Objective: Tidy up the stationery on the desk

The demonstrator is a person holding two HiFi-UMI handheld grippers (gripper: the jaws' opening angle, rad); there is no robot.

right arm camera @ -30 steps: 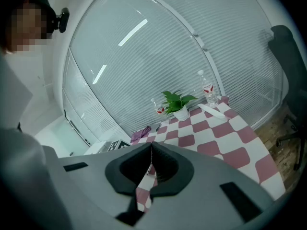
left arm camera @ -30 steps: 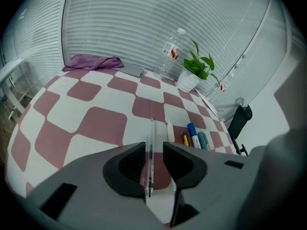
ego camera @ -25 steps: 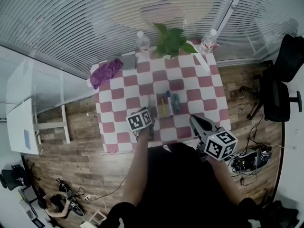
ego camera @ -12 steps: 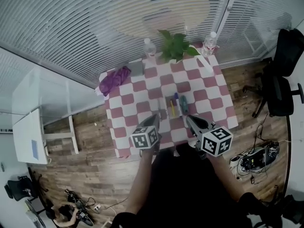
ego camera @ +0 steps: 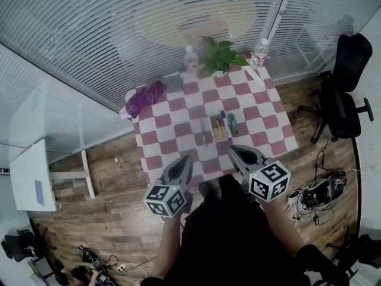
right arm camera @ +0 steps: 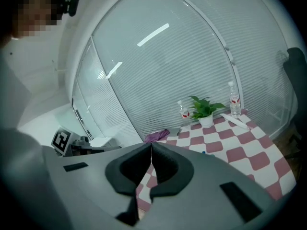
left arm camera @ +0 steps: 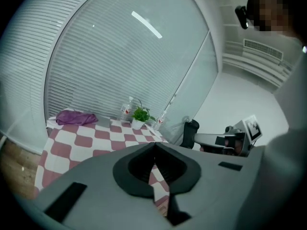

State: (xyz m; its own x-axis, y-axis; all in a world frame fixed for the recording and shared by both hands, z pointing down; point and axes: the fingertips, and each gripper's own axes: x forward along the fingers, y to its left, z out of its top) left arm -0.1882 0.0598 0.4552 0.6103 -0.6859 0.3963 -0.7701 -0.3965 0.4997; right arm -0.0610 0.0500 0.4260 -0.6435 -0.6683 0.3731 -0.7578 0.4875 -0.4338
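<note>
The pens (ego camera: 221, 127) are lying side by side in a short row near the middle of the checked table (ego camera: 262, 109), well apart from both grippers. The left gripper (ego camera: 186, 158) is hovering by the table's near edge, its jaws pressing together with nothing between them. The right gripper (ego camera: 233, 150) is hanging beside it, its jaws likewise meeting at the tips and empty. A purple cloth (ego camera: 146, 98) is sitting at the far left corner, and a potted plant (ego camera: 221, 57) is standing between two water bottles (ego camera: 190, 57) along the far side
</note>
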